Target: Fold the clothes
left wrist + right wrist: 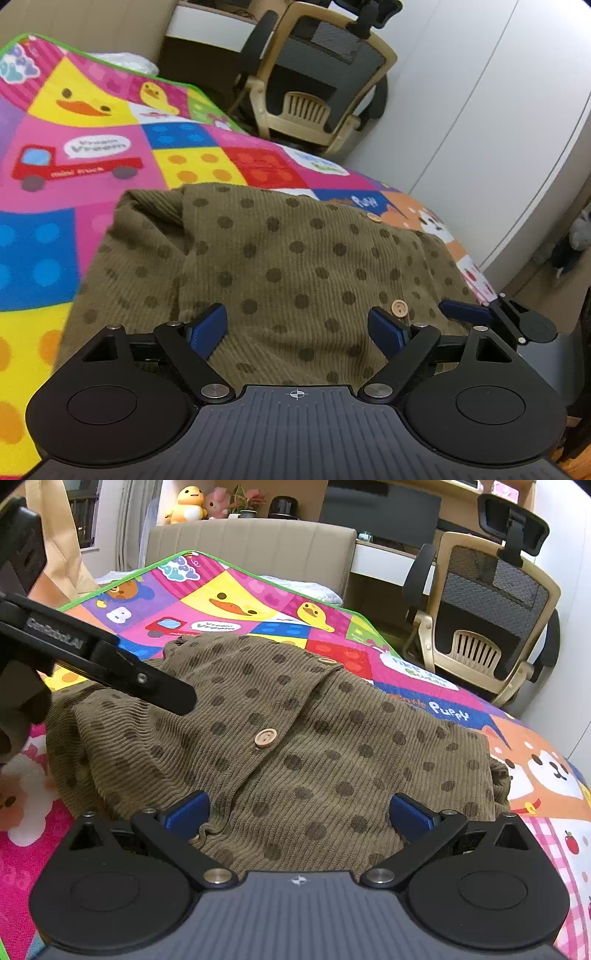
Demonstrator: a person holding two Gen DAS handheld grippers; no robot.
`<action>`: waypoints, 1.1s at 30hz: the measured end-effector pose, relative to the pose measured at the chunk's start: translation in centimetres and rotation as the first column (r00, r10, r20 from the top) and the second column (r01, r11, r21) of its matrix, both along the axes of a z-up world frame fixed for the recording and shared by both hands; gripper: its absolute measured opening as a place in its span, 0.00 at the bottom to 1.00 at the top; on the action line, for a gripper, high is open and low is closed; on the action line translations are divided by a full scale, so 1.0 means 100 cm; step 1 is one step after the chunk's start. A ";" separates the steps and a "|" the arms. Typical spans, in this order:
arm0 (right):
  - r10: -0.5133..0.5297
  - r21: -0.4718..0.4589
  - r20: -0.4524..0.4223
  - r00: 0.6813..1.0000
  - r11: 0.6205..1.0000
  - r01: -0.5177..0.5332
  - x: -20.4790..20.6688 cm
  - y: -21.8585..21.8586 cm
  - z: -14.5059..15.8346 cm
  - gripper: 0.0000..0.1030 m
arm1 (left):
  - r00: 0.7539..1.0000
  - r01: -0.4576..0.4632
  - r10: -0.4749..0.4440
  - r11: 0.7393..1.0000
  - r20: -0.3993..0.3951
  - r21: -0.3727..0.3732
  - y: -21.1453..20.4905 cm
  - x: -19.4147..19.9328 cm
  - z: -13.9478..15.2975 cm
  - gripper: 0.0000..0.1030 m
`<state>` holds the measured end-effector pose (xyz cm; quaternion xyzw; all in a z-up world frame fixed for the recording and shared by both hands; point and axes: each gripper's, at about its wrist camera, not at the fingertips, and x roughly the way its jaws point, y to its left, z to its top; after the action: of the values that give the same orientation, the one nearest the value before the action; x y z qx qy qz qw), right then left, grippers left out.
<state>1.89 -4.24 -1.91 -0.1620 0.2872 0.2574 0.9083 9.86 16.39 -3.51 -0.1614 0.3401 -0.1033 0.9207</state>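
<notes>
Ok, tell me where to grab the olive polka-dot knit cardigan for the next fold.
Take the olive polka-dot knit cardigan by its near hem, coming in low from the front. That edge lies flat on the colourful play mat, just ahead of the open right gripper, so probably a finger can slide under.

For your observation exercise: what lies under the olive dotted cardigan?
The cardigan lies on a colourful patchwork play mat, which shows all round it. The mat's pattern directly beneath is covered.
</notes>
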 end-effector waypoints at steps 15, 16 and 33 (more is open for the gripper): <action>-0.008 -0.009 0.000 1.000 1.000 0.008 -0.002 0.003 0.000 1.00 | 0.998 -0.053 0.054 0.997 -0.012 0.047 0.040 -0.053 -0.008 0.90; -0.011 -0.009 0.000 1.000 1.000 0.011 -0.002 0.003 0.000 1.00 | 0.999 -0.049 0.050 0.998 -0.010 0.030 0.042 -0.054 -0.009 0.90; -0.045 -0.008 -0.005 0.999 0.999 0.045 -0.004 0.007 0.000 1.00 | 0.997 -0.077 0.077 0.996 -0.005 -0.033 0.053 -0.060 -0.011 0.90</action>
<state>1.49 -3.51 -1.88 -0.1585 0.2942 0.2359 0.9125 3.90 21.73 -4.56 -0.1898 0.3336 -0.0732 0.9205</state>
